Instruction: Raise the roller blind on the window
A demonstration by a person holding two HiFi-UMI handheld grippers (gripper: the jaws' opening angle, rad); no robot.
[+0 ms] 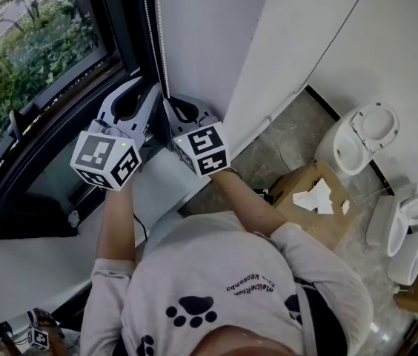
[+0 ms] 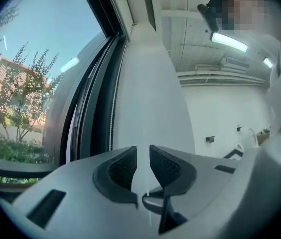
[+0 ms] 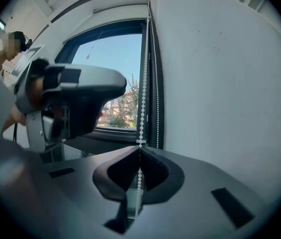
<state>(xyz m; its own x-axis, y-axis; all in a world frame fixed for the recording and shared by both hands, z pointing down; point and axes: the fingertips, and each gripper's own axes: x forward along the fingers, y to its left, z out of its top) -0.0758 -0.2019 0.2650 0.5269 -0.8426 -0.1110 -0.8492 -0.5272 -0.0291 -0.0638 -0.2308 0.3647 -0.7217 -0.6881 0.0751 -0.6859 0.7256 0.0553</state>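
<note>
Room: white wall (image 3: 220,83) beside a dark-framed window (image 3: 110,78), its glass bare as far as seen.
Bead chain (image 3: 143,83): hangs at the frame's edge.
Right gripper (image 3: 139,152): jaws pinched on the chain.
Left gripper (image 2: 143,154): jaws apart, empty, chain just beside.
Progress, judged: blind largely raised, with perhaps further pulls left.

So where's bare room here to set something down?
Free: white ledge below black window frame; grey stone floor between white wall and brown cardboard box. Crowded: white ceramic toilets beyond the box; left gripper and right gripper by the white bead chain.
</note>
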